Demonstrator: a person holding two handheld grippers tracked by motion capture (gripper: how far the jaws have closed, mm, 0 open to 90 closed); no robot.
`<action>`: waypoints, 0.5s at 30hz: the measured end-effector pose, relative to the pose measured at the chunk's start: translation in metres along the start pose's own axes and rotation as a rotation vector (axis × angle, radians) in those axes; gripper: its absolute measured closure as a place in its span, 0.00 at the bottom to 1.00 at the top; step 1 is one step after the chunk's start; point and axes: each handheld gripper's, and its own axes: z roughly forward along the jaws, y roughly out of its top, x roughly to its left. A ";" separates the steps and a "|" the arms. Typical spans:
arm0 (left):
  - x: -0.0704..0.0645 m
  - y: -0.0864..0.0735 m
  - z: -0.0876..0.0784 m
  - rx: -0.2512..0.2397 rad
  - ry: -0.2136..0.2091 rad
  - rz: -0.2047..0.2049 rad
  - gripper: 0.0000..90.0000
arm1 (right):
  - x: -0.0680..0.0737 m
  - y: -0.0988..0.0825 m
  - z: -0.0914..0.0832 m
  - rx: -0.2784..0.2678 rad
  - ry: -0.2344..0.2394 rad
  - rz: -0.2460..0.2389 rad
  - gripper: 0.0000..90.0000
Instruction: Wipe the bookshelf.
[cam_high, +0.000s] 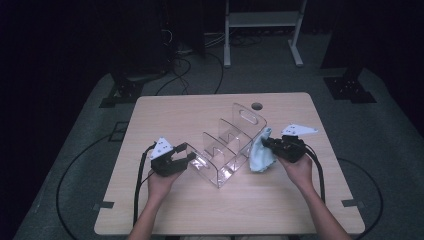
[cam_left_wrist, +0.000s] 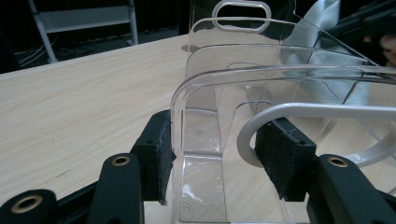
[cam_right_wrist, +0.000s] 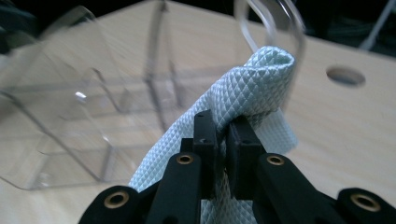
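— How far along? Where's the organiser (cam_high: 232, 147)?

— Mid-tabletop, upright. Left gripper (cam_high: 180, 159) braced on its near end wall, jaws clamped across the clear wall. Right gripper (cam_high: 272, 143) pinched tight on the cloth (cam_high: 261, 155), lifted beside the organiser's right side.

— Wiped yet?

— Cannot tell; no smears visible on the plastic. Probably early or mid-wipe: cloth in hand, close to the right wall, not clearly touching. Dividers and far handle wall likely left.
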 end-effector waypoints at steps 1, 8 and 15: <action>0.000 0.000 0.000 0.001 0.001 0.004 0.52 | 0.004 0.001 0.001 -0.003 0.020 0.003 0.93; 0.001 0.000 0.000 0.001 -0.001 0.002 0.52 | 0.041 -0.009 0.011 0.005 0.118 -0.009 0.93; 0.000 0.000 0.000 0.000 0.000 0.002 0.52 | 0.024 -0.014 0.017 0.009 0.067 0.039 0.93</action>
